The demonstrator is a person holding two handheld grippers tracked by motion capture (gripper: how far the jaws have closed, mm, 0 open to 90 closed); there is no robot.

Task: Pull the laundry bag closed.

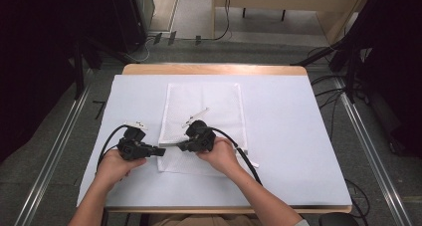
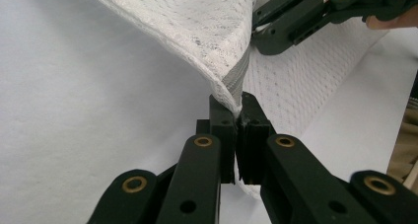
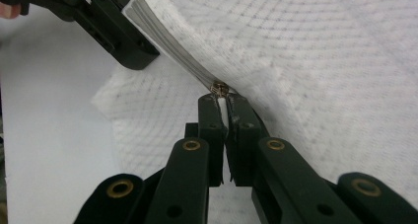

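High view: the mesh bag (image 1: 204, 121) lies mid-table (image 1: 298, 136), wide bare surface on both sides. Left gripper view: the left gripper (image 2: 235, 116) is clamped on the bag's zipper edge. Right gripper view: the right gripper (image 3: 224, 108) pinches the zipper pull (image 3: 219, 89).

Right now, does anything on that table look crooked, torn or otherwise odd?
Nothing looks torn or spilled. The white mesh bag lies slightly askew on the table, and its near left edge is lifted off the surface: the left gripper pinches the corner, and the right gripper clamps the small metal zipper pull close by.
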